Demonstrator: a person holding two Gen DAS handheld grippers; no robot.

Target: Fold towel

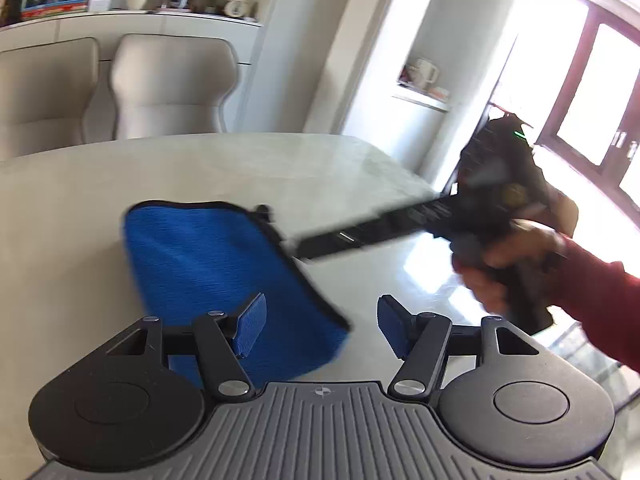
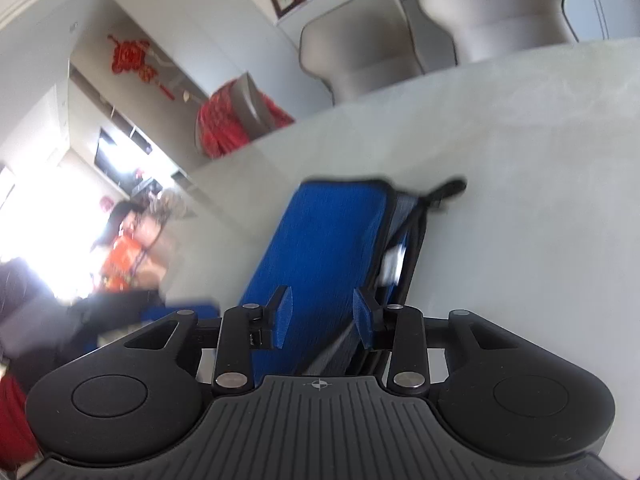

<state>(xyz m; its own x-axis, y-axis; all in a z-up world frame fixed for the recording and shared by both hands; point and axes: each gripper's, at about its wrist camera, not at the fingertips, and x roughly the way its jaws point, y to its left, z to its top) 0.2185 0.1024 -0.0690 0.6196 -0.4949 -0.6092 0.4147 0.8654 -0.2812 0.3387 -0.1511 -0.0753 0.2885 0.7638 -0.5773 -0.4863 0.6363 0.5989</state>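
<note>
- Towel: blue with a dark hem, folded into layers, lying on the pale grey table; a small black loop sticks out at its far corner.
- From my right wrist view the towel shows stacked edges and a white label along its right side.
- My left gripper stands wide apart and holds nothing; its left pad overlaps the towel in view, its right pad is over bare table.
- My right gripper is spread about halfway, with the towel's near end showing between the pads; I cannot tell whether they touch it.
- In the left wrist view my right hand, in a red sleeve, holds that gripper over the table's right edge, blurred, reaching toward the towel's far corner.
- Two light chairs stand at the table's far edge, with a white sideboard of ornaments behind them.
- A bright window glares on the right.
- A red knot ornament hangs on the wall.
</note>
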